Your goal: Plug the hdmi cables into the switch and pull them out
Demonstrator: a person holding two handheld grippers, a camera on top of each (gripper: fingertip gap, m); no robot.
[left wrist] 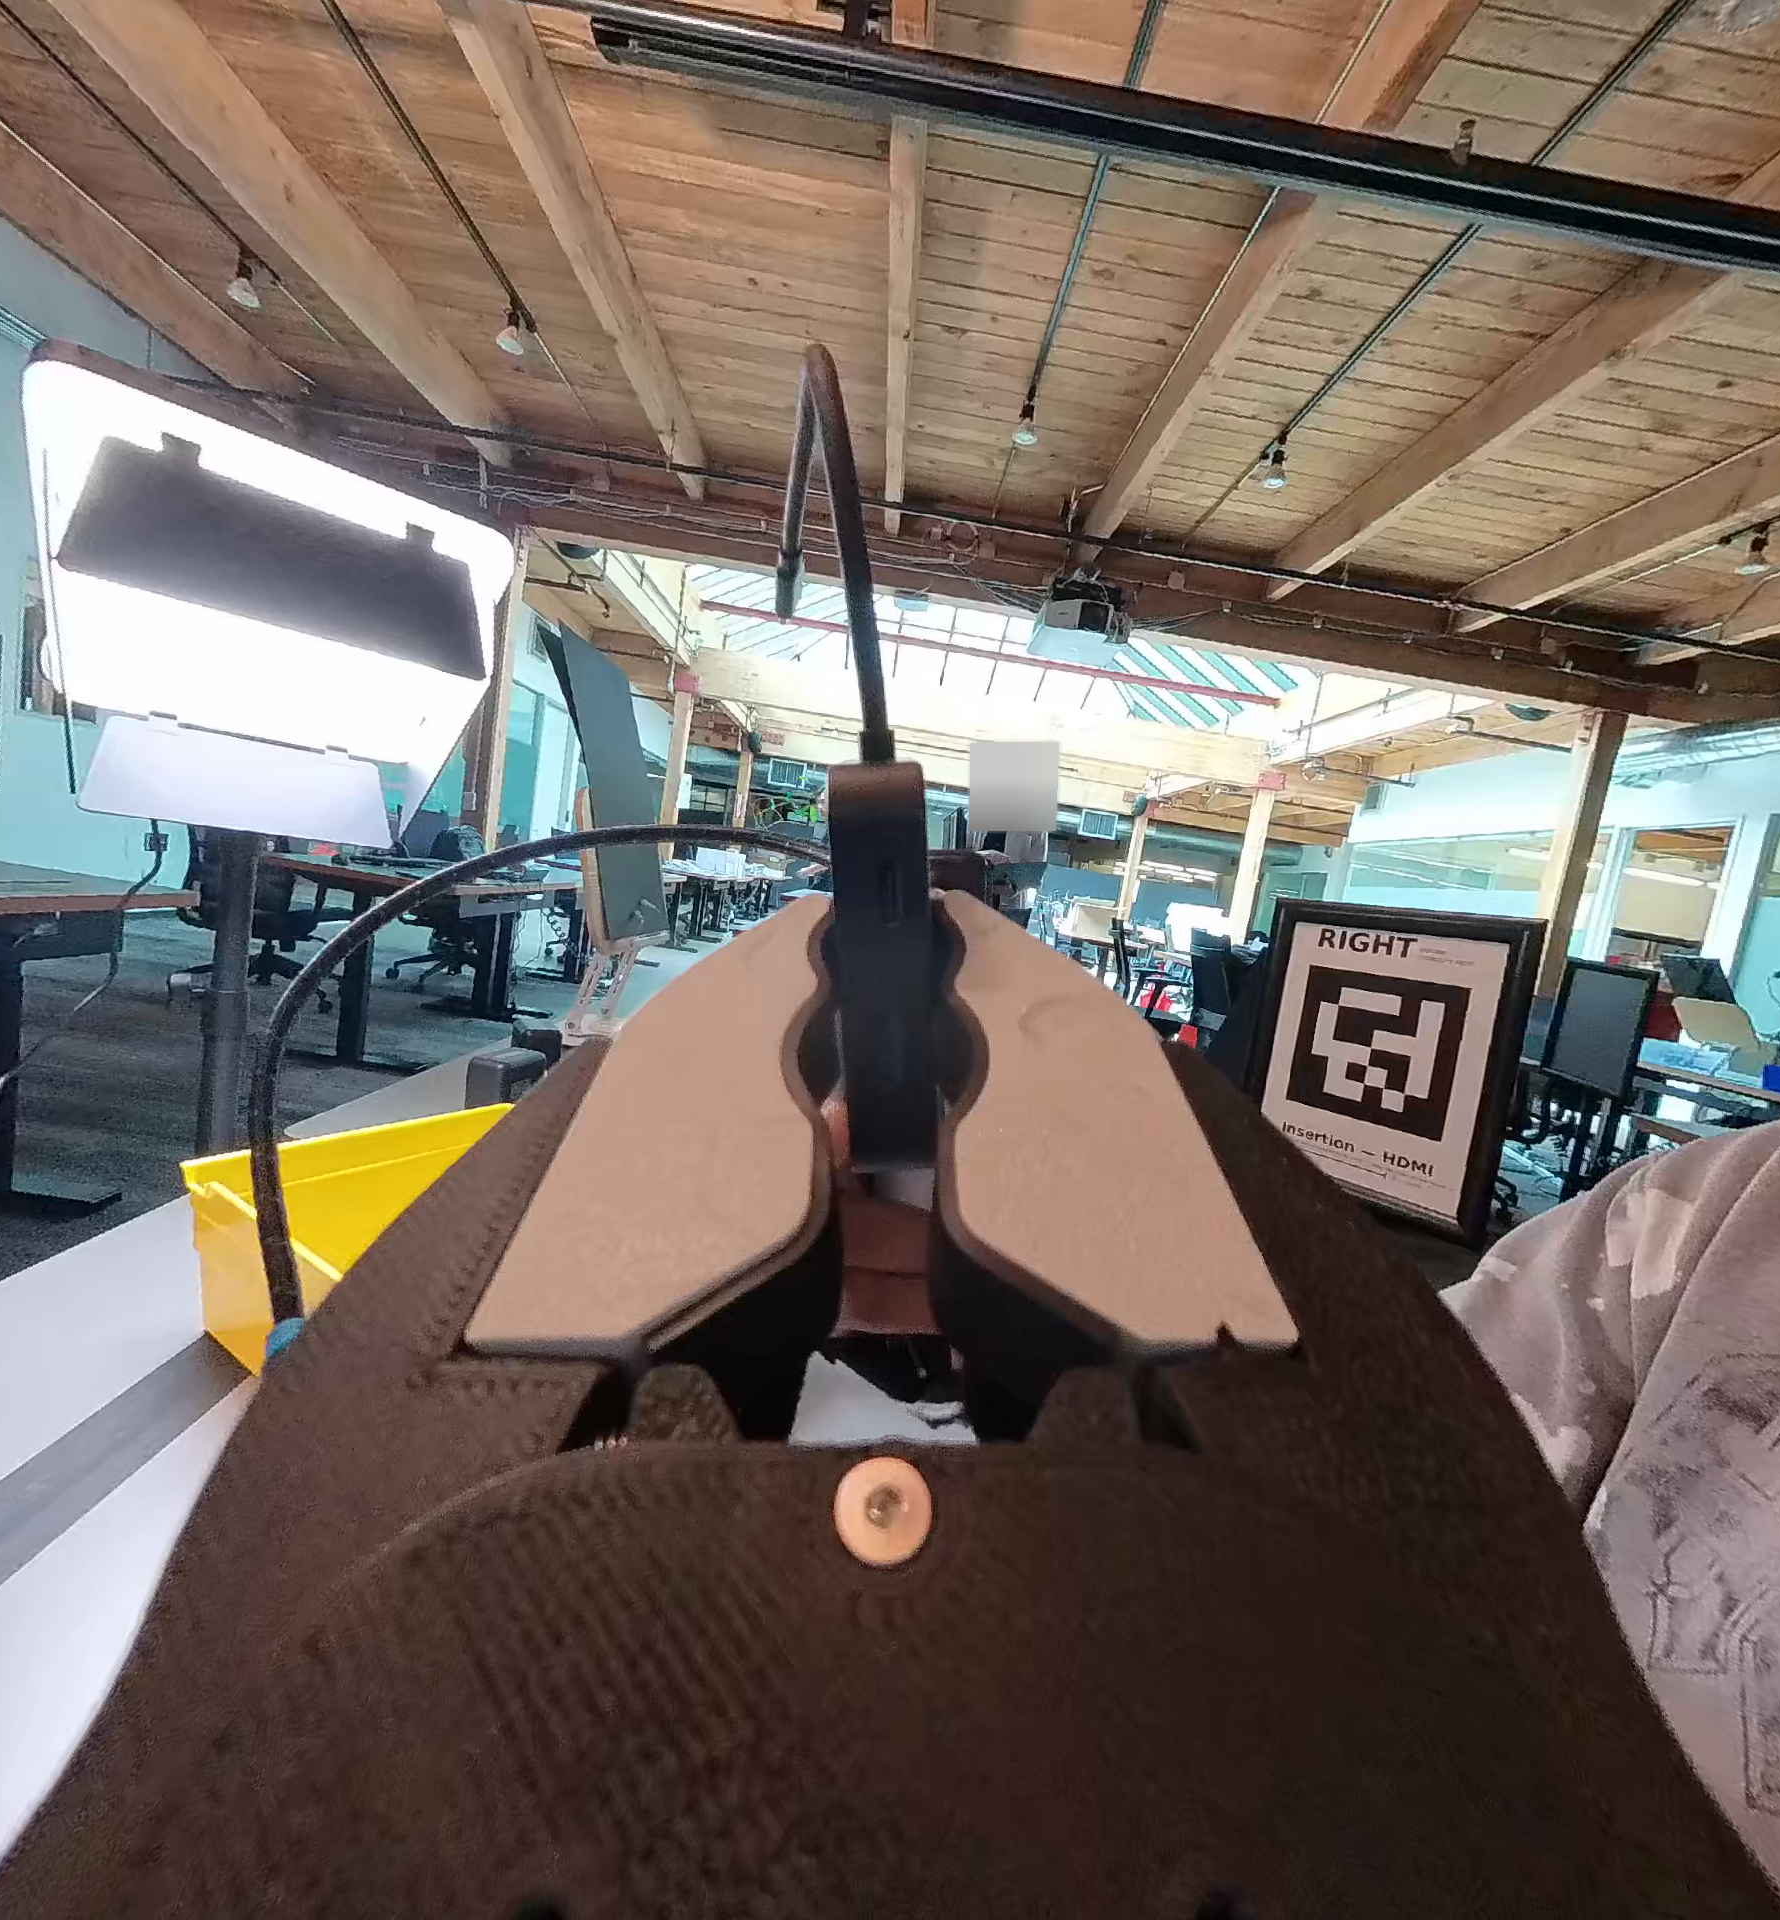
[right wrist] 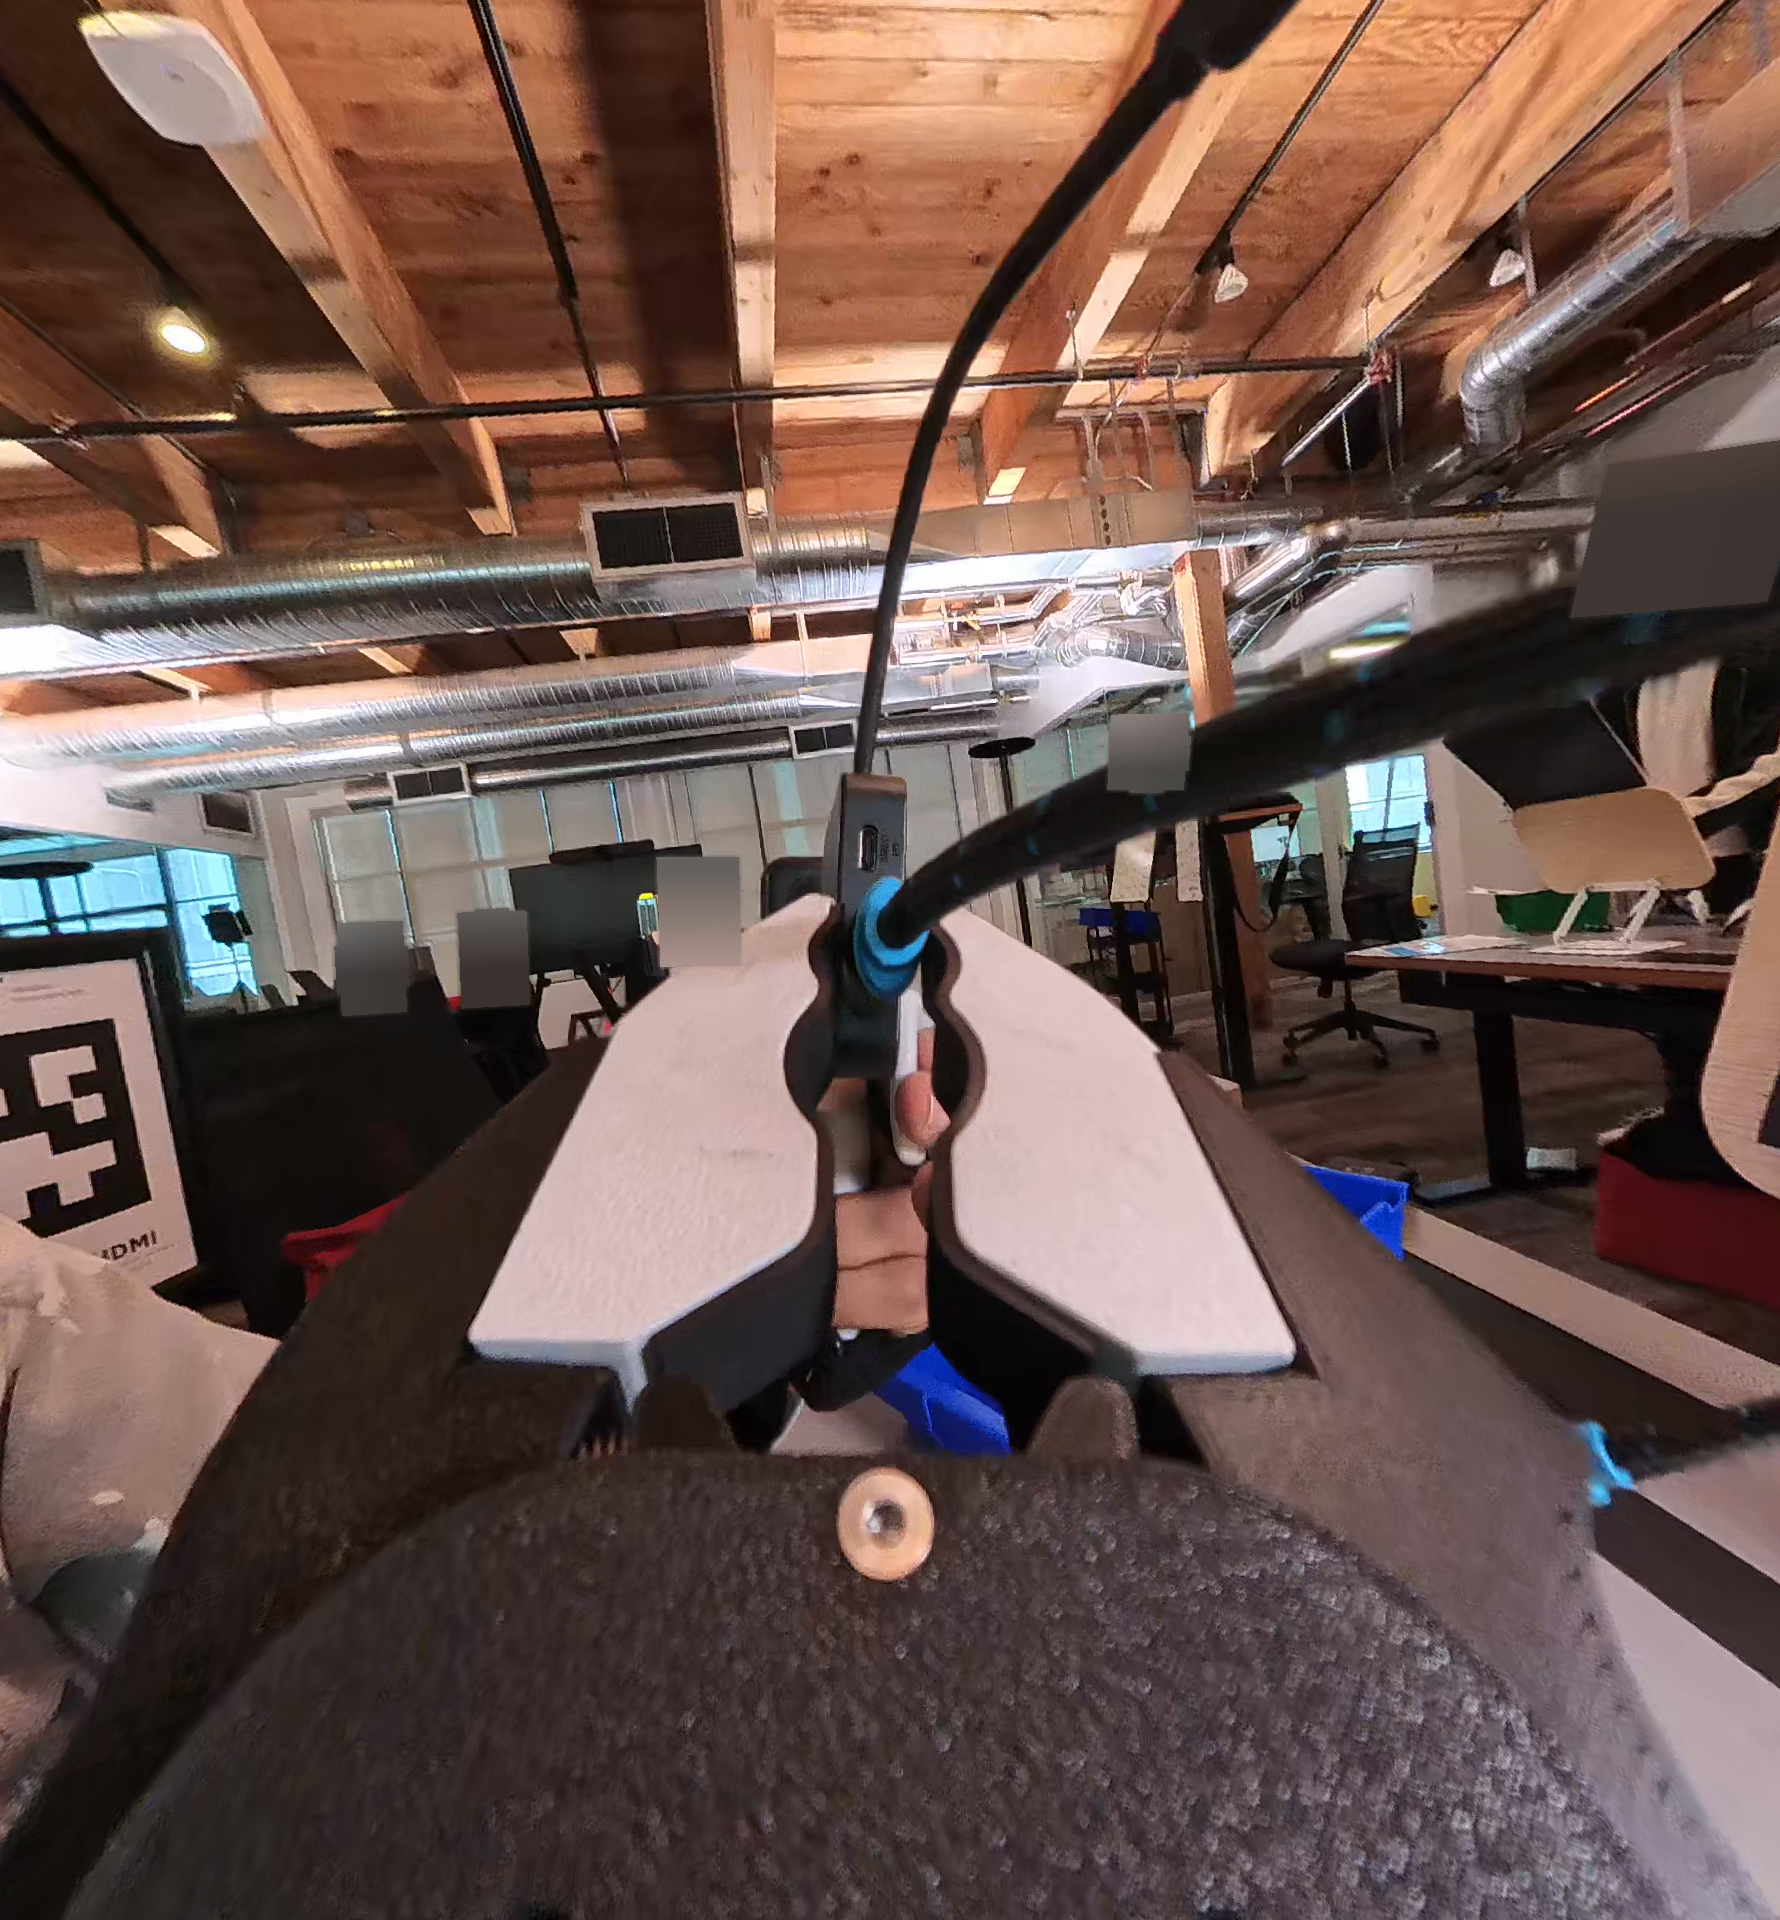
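In the left wrist view, our left gripper (left wrist: 881, 935) is closed tight on the black switch (left wrist: 878, 914), which stands on edge between the fingertips and pokes out past them. The switch's own thin lead (left wrist: 844, 499) rises from its far end and curls over above the fingers. A braided HDMI cable (left wrist: 346, 997) arcs away to the left of the fingers and drops toward the yellow bin (left wrist: 366, 1205) on the white table (left wrist: 65, 1382). We cannot tell from here whether its plug is seated in the switch.

In the right wrist view, our right gripper (right wrist: 881, 966) is clamped around a plug with a blue collar (right wrist: 881, 951), right at the fingertips. That plug sits against the switch (right wrist: 870, 842), which stands just beyond the tips, while its thick cable (right wrist: 1281, 748) sweeps off to the right of the fingers.

We judge the job to be mid-way: one cable is at a port, either just pushed home or about to be pulled. Whether it is fully seated is hidden, and any further plugging and pulling is left to do.
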